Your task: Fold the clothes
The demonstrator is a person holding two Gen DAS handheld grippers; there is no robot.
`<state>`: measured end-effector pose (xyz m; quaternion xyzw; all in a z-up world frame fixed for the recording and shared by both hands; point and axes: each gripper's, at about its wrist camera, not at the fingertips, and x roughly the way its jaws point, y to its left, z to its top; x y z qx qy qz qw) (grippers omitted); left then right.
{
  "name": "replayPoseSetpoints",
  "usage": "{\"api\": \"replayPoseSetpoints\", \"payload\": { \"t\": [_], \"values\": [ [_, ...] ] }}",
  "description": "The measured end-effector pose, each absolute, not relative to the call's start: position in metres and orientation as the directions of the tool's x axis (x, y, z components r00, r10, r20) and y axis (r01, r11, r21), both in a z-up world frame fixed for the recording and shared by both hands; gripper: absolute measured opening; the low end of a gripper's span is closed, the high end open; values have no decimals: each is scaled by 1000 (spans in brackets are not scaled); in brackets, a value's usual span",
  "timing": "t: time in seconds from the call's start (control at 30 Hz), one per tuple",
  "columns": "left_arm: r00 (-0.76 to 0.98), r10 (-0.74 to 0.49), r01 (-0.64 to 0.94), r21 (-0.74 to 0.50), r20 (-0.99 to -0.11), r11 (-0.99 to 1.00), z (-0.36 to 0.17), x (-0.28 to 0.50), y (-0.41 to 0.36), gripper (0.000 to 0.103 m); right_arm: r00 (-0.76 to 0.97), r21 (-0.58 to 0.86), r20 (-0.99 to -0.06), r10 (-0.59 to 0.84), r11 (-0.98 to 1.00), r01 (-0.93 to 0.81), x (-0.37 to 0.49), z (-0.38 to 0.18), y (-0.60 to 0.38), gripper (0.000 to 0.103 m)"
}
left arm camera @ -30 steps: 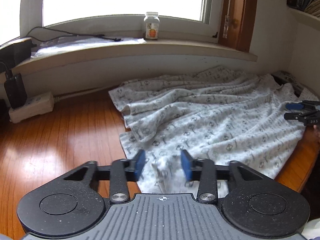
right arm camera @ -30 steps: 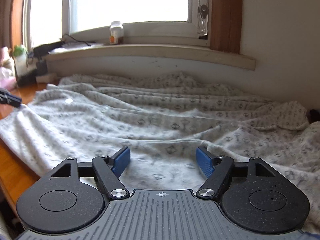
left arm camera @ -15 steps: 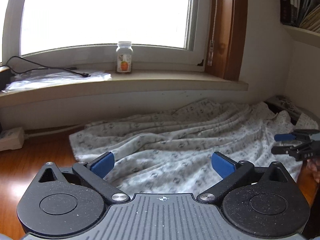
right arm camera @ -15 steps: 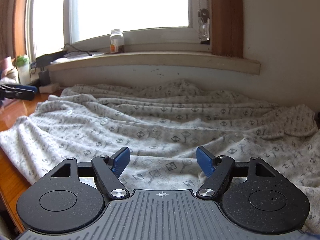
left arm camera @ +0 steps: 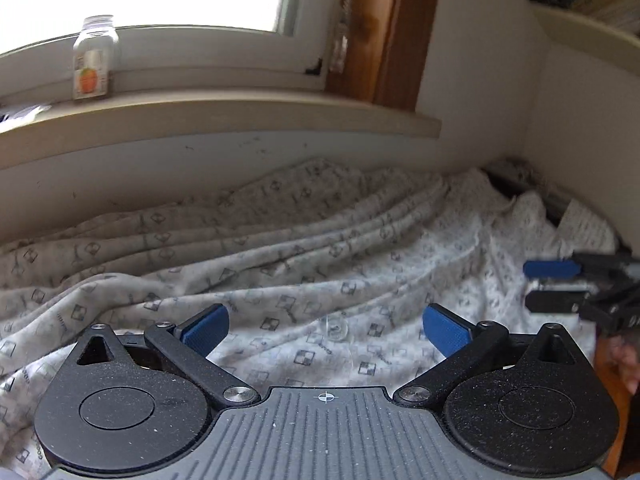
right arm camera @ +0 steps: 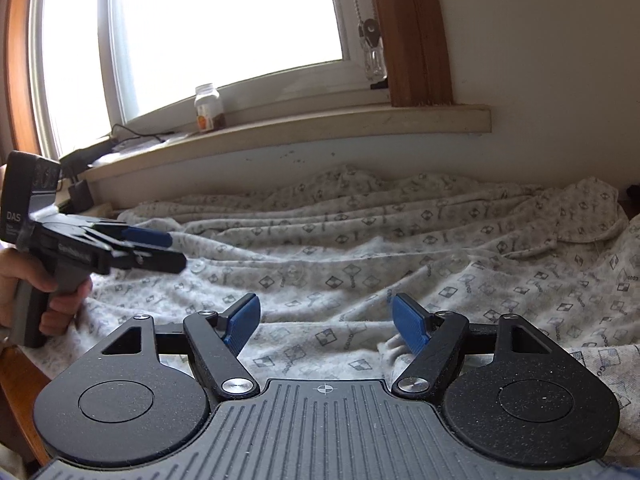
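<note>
A white garment (left arm camera: 320,264) with a grey print and clear buttons lies rumpled and spread across the wooden table below the window. My left gripper (left arm camera: 326,330) hovers low over its near part, jaws wide open, nothing between the blue pads. In the right wrist view the left gripper (right arm camera: 160,248) shows at the left, held by a hand, its tips over the cloth. My right gripper (right arm camera: 326,322) stands open just above the garment (right arm camera: 400,248), a small fold lying by its right pad. It also shows at the right edge of the left wrist view, right gripper (left arm camera: 556,284).
A small bottle (left arm camera: 94,60) with an orange label stands on the window sill (left arm camera: 240,116). A bookshelf (left arm camera: 584,20) hangs at the upper right. Cables and a black adapter (right arm camera: 80,192) sit at the far left. Bare table edge (right arm camera: 18,372) shows at the near left.
My left gripper opened wide and travelled right across the garment, nearer the right gripper. It came fully into the right wrist view. The right gripper stayed in place and rolled a little.
</note>
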<state>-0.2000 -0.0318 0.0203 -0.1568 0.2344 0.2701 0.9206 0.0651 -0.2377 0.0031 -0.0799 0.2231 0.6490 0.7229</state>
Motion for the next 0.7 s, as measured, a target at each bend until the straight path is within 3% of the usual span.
{"api": "replayPoseSetpoints", "payload": {
  "t": [0.2,0.37,0.47,0.6,0.7],
  "values": [
    [726,461,-596,-132,-511,792,35,-246,-31,103,68,175,-430,900,157,-972,69,4,-240,72],
    [660,500,-626,-42,-560,779,41,-294,-39,103,155,-23,-494,856,165,-986,73,14,-252,70],
    [636,497,-632,-30,-591,774,35,-323,-46,103,172,-39,-540,824,180,-983,96,20,-261,59],
    [618,487,-644,-42,-617,764,27,-351,-52,100,145,-30,-619,772,161,-986,119,20,-265,51],
    [615,477,-645,-52,-628,763,23,-364,-56,94,114,-18,-639,761,134,-991,120,20,-267,28]
  ]
}}
